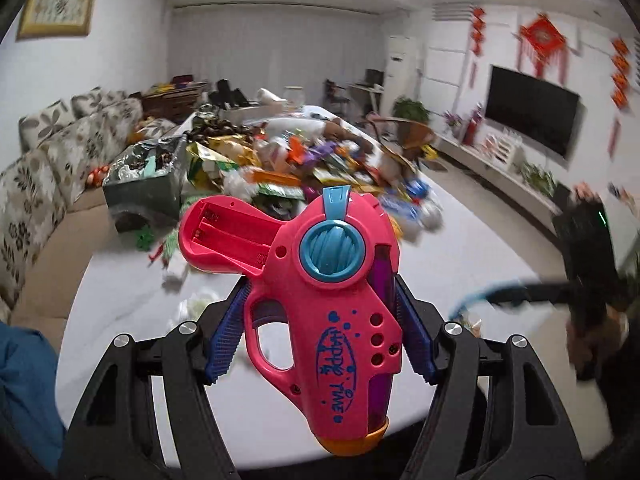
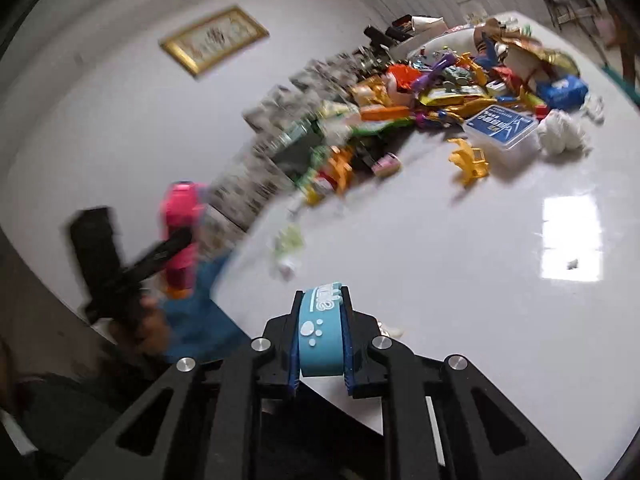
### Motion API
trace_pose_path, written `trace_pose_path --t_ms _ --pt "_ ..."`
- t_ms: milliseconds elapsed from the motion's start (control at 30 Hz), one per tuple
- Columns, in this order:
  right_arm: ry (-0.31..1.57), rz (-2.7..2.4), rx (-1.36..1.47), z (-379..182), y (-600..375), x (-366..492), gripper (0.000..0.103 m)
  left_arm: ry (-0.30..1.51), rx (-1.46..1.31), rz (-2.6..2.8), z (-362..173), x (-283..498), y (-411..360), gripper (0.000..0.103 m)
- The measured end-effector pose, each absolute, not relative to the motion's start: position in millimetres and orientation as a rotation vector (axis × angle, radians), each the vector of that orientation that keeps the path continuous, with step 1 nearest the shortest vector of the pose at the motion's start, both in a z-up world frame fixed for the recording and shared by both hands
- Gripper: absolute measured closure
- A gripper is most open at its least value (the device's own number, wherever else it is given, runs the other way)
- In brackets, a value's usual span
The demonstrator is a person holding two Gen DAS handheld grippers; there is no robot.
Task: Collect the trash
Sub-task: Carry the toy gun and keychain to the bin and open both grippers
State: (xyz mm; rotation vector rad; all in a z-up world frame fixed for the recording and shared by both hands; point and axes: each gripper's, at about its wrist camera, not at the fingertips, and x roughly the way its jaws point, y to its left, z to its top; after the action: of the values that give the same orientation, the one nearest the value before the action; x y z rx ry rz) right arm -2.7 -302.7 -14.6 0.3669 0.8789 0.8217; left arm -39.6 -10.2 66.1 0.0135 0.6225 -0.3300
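Above the near edge of the white table [image 1: 460, 240], the left gripper [image 1: 320, 332] clamps a pink toy gun [image 1: 320, 280] between its blue pads, jaws fairly wide around the body. Beside it, the right gripper [image 2: 320, 344] is nearly closed on a light-blue rubber wristband [image 2: 322, 340]. Across the table's far half lies a heap of wrappers and toys [image 2: 460, 88], perhaps spilling from a box; blur hides detail.

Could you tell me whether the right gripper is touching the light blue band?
Touching: the right wrist view shows the right gripper with both pads pressed against the light blue band.
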Motion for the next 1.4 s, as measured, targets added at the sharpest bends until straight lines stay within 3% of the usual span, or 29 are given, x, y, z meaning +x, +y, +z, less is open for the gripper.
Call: trace_pose_path --t_ms 233,533,933,1133,1300,1367,1400 --pt "0.916 0.755 0.412 -34.2 -291.8 24.4 0.087 0.760 -0.066 -0.345 12.6 -37.9 -6.6 0.036" --pt "0.773 0.937 0.519 44.9 -291.0 3.8 0.088 0.718 -0.055 -0.424 22.1 -84.8 6.8 0.036" --pt "0.773 1.018 0.395 86.3 -277.7 -68.5 0.088 0.782 0.113 -0.576 -15.4 -157.0 -10.1 0.036" --pt "0.886 0.975 0.323 48.3 -269.2 -88.1 0.088 0.911 0.163 -0.596 -70.9 -157.1 -19.8 0.036" --pt "1.051 0.900 0.277 -35.5 -261.4 -92.5 0.087 1.037 0.229 -0.610 -128.9 -145.9 -34.0 0.036" --pt "1.119 0.870 0.249 -69.9 -256.8 -93.0 0.082 1.138 0.241 -0.641 -160.7 -136.3 -41.1 0.035" --pt "1.160 0.853 0.228 -89.4 -253.9 -92.0 0.079 1.198 0.244 -0.642 -176.8 -129.7 -44.0 0.030"
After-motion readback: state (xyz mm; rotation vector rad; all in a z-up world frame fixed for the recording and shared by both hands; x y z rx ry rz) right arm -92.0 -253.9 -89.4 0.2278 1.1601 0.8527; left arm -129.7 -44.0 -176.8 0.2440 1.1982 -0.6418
